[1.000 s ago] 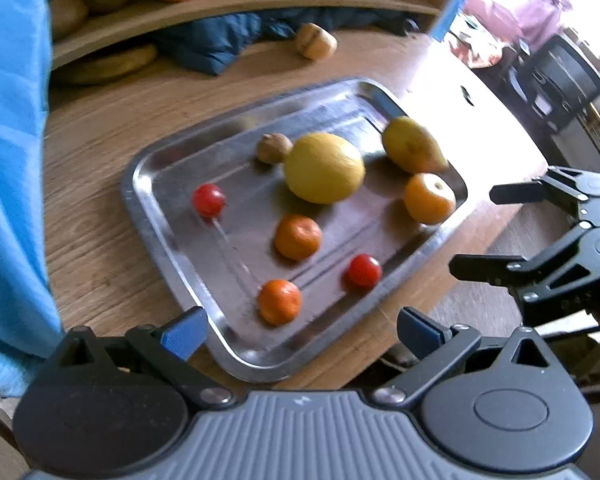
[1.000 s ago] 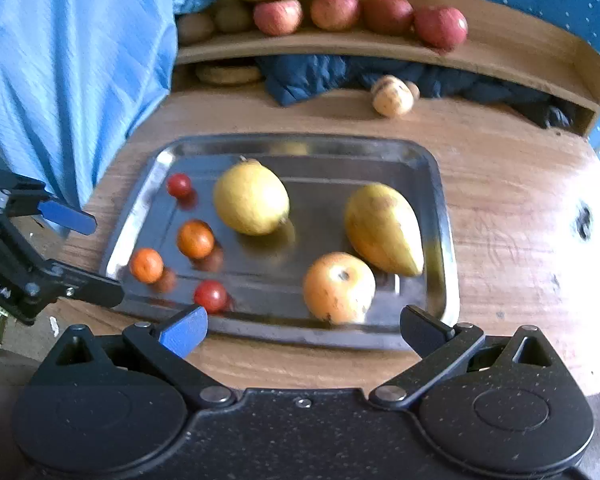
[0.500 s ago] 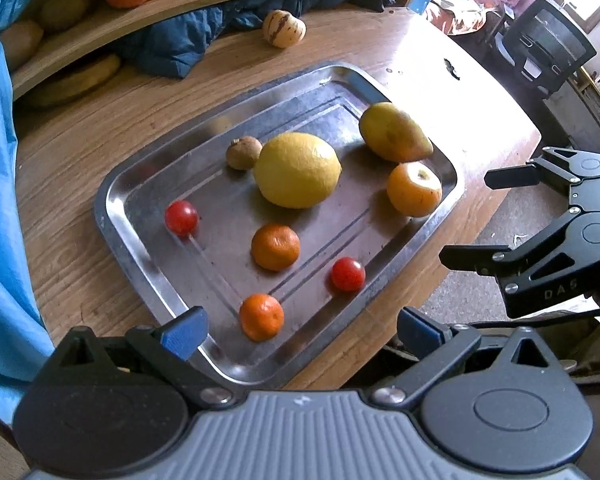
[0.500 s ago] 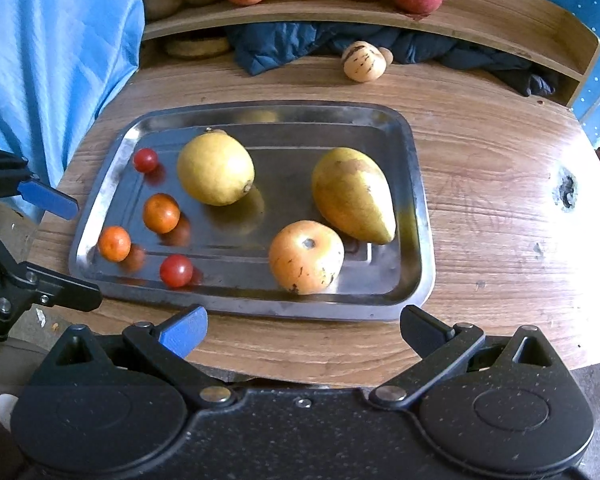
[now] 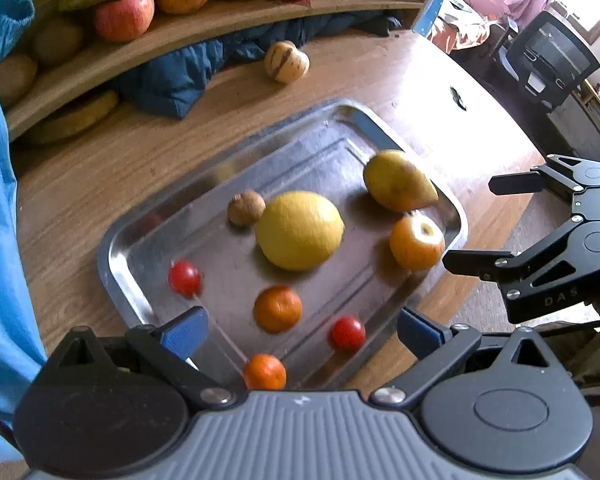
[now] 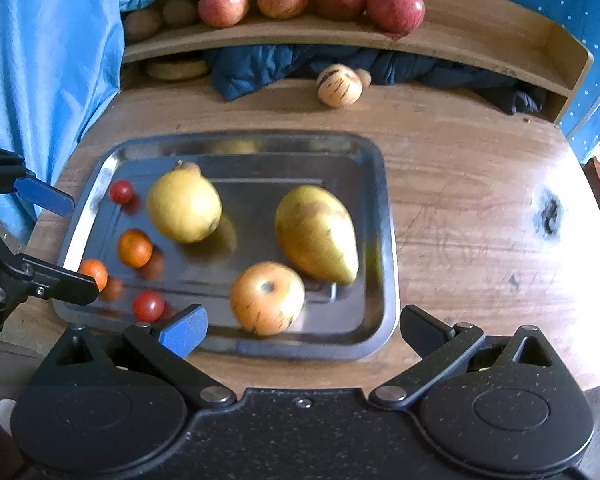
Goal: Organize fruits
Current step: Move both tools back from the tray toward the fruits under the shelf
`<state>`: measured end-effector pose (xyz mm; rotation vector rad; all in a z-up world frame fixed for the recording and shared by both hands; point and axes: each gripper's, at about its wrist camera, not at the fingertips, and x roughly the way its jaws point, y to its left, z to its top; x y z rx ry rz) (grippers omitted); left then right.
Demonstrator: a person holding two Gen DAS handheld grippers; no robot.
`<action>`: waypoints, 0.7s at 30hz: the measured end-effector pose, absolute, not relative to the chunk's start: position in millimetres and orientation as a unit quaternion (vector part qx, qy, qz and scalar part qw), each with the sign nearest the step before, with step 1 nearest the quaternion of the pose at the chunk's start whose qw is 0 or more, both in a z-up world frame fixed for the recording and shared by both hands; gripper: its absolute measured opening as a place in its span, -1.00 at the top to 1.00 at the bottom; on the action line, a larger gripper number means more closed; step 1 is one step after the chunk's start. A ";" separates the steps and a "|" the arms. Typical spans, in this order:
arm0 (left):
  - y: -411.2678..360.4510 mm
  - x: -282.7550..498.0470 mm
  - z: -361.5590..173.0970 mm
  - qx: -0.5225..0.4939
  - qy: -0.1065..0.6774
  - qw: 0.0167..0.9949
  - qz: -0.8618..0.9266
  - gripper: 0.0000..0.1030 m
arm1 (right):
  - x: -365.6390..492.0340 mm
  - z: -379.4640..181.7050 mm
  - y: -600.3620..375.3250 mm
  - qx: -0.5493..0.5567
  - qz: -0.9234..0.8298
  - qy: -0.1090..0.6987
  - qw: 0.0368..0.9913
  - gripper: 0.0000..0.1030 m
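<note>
A steel tray (image 6: 384, 184) on the wooden table holds a lemon (image 6: 184, 206), a pear (image 6: 316, 234), an orange apple (image 6: 267, 298), two tangerines (image 6: 134, 247), two cherry tomatoes (image 6: 148, 306) and a small brown fruit (image 5: 246, 208). The tray also shows in the left wrist view (image 5: 116, 248). My left gripper (image 5: 300, 330) is open and empty over the tray's near edge, above a tangerine (image 5: 265, 372). My right gripper (image 6: 304, 328) is open and empty at the tray's front edge, just before the apple.
A curved wooden shelf (image 6: 460, 36) at the back holds red apples (image 6: 396, 10), bananas and brown fruits. A dark blue cloth (image 6: 260, 66) lies under it. A striped squash (image 6: 338, 86) sits on the table behind the tray. Blue fabric (image 6: 48, 60) hangs left.
Both grippers have moved forward toward the tray, which now looks larger and nearer. Both stay open and empty. The fruits have not moved.
</note>
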<state>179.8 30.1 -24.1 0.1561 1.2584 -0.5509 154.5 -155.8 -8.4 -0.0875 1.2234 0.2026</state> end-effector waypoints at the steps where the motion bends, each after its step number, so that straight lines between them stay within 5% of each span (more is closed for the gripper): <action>1: 28.9 182.5 -23.2 0.072 0.578 0.772 -0.253 -0.99 | 157.3 -7.4 -157.2 -0.042 0.095 0.571 0.814 -0.98; 21: 9.3 233.5 -14.5 0.046 0.557 0.801 -0.214 -0.99 | 209.4 -5.6 -181.3 -0.059 0.119 0.556 0.821 -0.98</action>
